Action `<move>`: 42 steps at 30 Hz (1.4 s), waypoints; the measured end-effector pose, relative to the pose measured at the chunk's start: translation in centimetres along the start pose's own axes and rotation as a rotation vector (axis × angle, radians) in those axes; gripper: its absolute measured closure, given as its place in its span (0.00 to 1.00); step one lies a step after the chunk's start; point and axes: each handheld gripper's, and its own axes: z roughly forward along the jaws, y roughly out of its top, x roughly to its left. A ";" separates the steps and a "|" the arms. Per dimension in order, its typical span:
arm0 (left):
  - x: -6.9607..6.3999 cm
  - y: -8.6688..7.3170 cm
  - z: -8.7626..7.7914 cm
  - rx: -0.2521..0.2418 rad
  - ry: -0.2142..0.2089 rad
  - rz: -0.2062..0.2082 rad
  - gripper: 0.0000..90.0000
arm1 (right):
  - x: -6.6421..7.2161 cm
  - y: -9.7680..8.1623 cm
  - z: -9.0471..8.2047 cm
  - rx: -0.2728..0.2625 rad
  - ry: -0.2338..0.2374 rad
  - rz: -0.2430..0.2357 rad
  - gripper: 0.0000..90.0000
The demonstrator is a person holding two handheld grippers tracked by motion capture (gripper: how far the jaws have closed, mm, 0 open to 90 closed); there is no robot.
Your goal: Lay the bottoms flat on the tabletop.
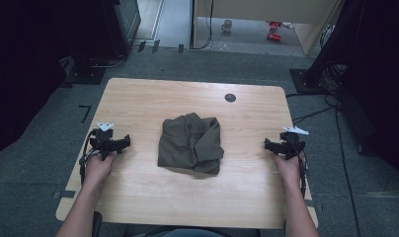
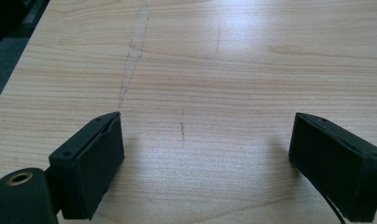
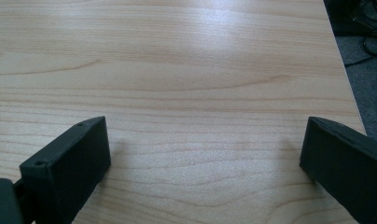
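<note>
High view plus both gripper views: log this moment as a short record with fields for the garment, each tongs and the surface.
garment: dark olive cloth, folded into a rough square, lying mid-table
left tongs: open, nothing between the jaws, over bare wood left of the cloth
right tongs: open, nothing held, near the table's right edge
contact: neither tongs touches the cloth
surface: light wooden table, dark round cable hole near the far edge

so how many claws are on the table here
2. The left claw sits near the table's left edge, the right claw near its right edge, either side of the folded olive garment. Both are open, holding nothing.
</note>
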 end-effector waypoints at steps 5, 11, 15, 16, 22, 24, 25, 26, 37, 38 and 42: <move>0.0 0.0 0.0 0.003 -0.002 0.006 0.11 | 0.1 0.0 0.0 0.001 0.008 -0.006 0.01; 0.0 0.0 0.0 0.003 -0.006 0.009 0.11 | 0.3 0.2 0.2 0.000 0.001 0.001 0.02; 0.0 0.0 0.0 0.004 -0.006 0.009 0.11 | 0.3 0.2 0.0 -0.011 0.021 -0.020 0.14; 0.0 0.0 0.0 0.004 -0.006 0.009 0.11 | 0.3 0.2 -0.2 -0.012 0.027 -0.023 0.22; 0.0 0.0 0.0 0.002 -0.009 0.010 0.11 | 0.9 1.2 -1.0 0.039 0.054 -0.052 0.32; -0.1 0.0 0.0 0.002 -0.015 0.016 0.11 | 1.3 1.5 -1.5 0.022 0.071 -0.053 0.33; -0.1 0.0 0.0 0.002 -0.021 0.024 0.12 | 1.5 1.7 -1.8 0.014 0.083 -0.052 0.33; -0.1 0.0 0.0 0.001 -0.028 0.028 0.12 | 1.8 1.8 -2.0 0.010 0.096 -0.055 0.33; -0.3 0.1 0.0 0.002 -0.067 0.068 0.12 | 4.4 2.6 -3.3 -0.032 0.173 -0.107 0.41; -0.4 0.1 0.1 0.001 -0.069 0.069 0.12 | 4.6 2.6 -3.4 -0.031 0.176 -0.107 0.41; -0.6 0.2 0.1 -0.002 -0.075 0.081 0.14 | 5.4 3.0 -4.0 -0.028 0.235 -0.107 0.43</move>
